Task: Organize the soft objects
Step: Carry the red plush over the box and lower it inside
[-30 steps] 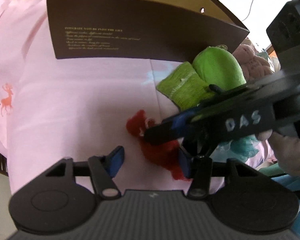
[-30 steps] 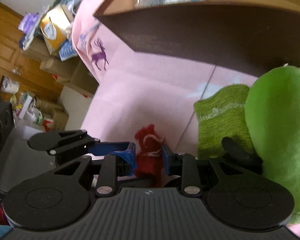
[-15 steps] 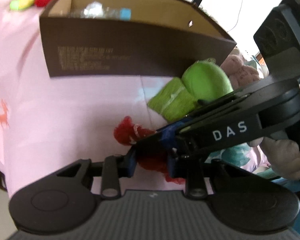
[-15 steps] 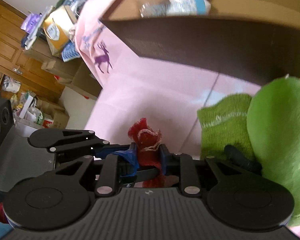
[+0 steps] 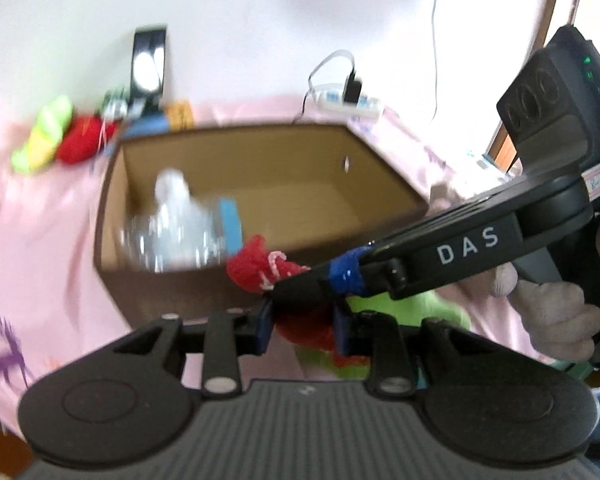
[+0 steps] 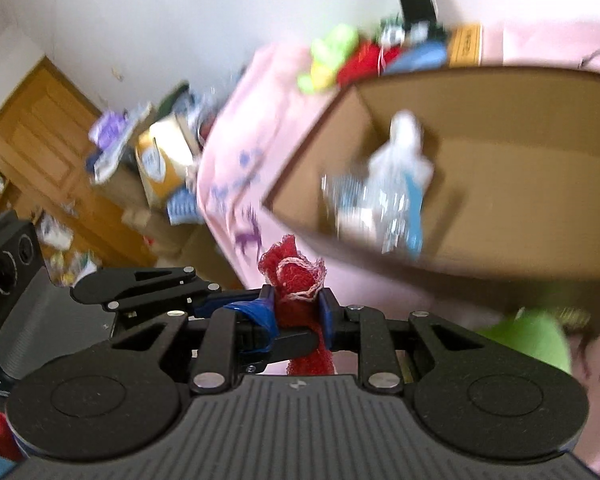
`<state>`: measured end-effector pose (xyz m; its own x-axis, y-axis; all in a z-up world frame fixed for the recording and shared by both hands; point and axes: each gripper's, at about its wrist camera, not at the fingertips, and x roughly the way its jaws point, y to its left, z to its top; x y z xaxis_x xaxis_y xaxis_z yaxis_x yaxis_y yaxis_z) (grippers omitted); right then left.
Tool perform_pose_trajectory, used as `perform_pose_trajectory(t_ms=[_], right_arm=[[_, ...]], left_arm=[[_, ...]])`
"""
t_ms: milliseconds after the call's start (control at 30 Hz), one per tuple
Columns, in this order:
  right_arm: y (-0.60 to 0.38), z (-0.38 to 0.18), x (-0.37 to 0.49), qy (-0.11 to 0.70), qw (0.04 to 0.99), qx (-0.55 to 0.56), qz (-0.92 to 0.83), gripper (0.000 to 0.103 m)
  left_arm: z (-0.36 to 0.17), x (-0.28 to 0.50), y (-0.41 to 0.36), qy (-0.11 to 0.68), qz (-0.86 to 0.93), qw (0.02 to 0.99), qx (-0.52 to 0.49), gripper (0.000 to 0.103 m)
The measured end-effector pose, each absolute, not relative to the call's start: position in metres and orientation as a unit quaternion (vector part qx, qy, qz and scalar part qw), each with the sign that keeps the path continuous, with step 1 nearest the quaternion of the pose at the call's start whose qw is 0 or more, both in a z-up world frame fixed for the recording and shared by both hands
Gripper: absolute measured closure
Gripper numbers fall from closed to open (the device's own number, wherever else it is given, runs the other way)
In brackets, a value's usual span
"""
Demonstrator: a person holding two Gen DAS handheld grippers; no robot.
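Right wrist view: right gripper (image 6: 297, 310) clamping red knit piece (image 6: 296, 280) between both pads, fabric poking out above the fingertips. Left gripper (image 5: 300, 326) also pinching it, crossing just beside. Carrying step, judging by open cardboard box (image 6: 500, 240) ahead of the fingertips. Next: moving over the rim, then letting go with both.

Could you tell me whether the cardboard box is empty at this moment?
No, the cardboard box already holds a clear plastic bottle with a blue label, lying on its floor in the right wrist view.
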<state>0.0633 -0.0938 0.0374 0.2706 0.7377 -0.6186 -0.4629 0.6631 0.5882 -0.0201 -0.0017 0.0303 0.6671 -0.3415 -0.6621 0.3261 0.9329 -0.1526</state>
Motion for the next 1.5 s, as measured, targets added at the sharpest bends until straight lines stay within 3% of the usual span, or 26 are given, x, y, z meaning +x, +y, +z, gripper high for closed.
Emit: perform_pose_trajectory(t_ms=[233,433,1133,1300,1500], right_arm=[[-0.109,0.055,0.099,0.422,0.817,0.184,0.347,0.099],[-0.112,0.055,0.138,0.426,0.835,0.198,0.287,0.099],[-0.095,-0.022,0.234,0.503,0.806,0.251,0.186,0.098],[-0.088,-0.033,0.240,0.495,0.809,0.260,0.184,0.092],[-0.094,-0.030,0.241,0.483,0.811,0.269,0.191,0.090]], left_arm=[[0.057,0.029,-0.017,0.321,-0.192,0.927,0.021,0.076],[0.057,0.079,-0.023,0.328,-0.198,0.923,0.033,0.076],[-0.012,0.197,-0.003,0.424,-0.145,0.893,0.040,0.076],[-0.020,0.209,0.004,0.438,-0.104,0.893,0.030,0.066],[-0.018,0.210,0.010,0.431,-0.075,0.899,0.027,0.042]])
